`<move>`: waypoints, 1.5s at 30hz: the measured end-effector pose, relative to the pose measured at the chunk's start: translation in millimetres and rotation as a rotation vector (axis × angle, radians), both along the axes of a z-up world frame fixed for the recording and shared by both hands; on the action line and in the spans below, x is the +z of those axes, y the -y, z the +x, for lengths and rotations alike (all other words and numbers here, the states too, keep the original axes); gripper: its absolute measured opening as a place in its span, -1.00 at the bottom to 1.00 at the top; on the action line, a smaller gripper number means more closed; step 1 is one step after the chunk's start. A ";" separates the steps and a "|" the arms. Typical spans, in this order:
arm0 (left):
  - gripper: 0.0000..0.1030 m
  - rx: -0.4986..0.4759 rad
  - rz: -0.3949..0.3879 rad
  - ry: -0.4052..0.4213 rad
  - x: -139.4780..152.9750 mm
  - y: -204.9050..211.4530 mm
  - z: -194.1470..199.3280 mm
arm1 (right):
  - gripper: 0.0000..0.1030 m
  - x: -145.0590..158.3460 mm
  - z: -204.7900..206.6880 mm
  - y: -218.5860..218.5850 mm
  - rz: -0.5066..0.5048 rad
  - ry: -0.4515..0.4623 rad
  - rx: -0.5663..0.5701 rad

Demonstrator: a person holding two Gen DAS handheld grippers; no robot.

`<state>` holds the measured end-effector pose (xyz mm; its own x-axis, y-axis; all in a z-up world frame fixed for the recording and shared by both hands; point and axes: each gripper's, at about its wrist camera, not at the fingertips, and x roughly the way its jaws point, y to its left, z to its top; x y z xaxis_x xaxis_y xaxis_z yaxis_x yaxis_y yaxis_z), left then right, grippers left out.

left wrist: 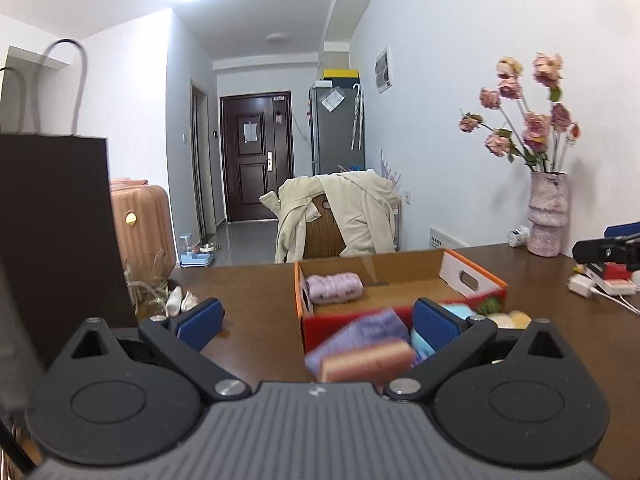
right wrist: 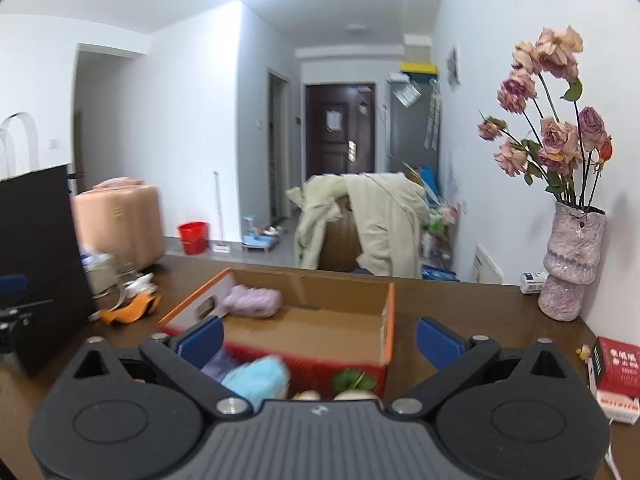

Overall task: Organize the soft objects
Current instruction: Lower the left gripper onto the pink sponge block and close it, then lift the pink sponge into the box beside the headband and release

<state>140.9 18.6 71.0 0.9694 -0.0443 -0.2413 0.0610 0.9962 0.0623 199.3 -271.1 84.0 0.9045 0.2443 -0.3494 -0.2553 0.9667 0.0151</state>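
1. Cardboard box (right wrist: 320, 320) with orange rim and red front stands on the brown desk (right wrist: 460, 304), toward the middle of its far edge, open at the top.
2. Inside the box, one lilac yarn bundle (right wrist: 252, 301) lies in the far left corner; the remaining floor of the box is bare.
3. Soft items lie piled on the desk against the box's near wall: a purple sponge-like block (left wrist: 372, 330), a striped pink-and-yellow block (left wrist: 366, 364), a light blue fluffy piece (right wrist: 260, 376), a green piece (right wrist: 352, 380). All are blurred.
4. Left gripper (left wrist: 316, 320) is released, jaws spread wide; the purple and striped blocks show between its fingers, touched by neither pad.
5. Right gripper (right wrist: 320, 340) is likewise released and grasps nothing; the box's near wall and the blue piece show between its fingers.
6. Pink vase (right wrist: 572, 264) with dried roses stands at the desk's far right corner, well apart from the box.
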 end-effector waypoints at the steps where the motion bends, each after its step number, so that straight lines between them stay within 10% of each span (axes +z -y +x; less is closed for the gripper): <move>1: 1.00 -0.011 -0.002 0.001 -5.1 1.3 -11.2 | 1.00 -7.4 -15.5 -1.5 0.004 0.011 -0.005; 9: 1.00 -0.032 -0.047 -0.048 -34.4 -2.9 -48.7 | 1.00 -58.4 -95.7 -12.2 0.095 0.003 -0.004; 22: 0.99 -0.019 -0.107 -0.119 -55.2 -22.9 3.7 | 0.82 -79.3 -70.5 -56.6 0.047 -0.008 0.110; 30: 0.44 -0.060 -0.123 -0.218 -75.4 -28.3 68.7 | 0.35 -93.1 2.9 -90.4 0.084 -0.098 0.163; 36: 0.37 -0.121 -0.330 -0.262 -73.5 -50.1 102.2 | 0.08 -103.2 57.5 -108.5 0.186 -0.178 0.194; 45: -0.31 -0.144 -0.497 -0.391 -86.7 -67.8 139.2 | -0.26 -121.1 101.7 -113.2 0.311 -0.287 0.225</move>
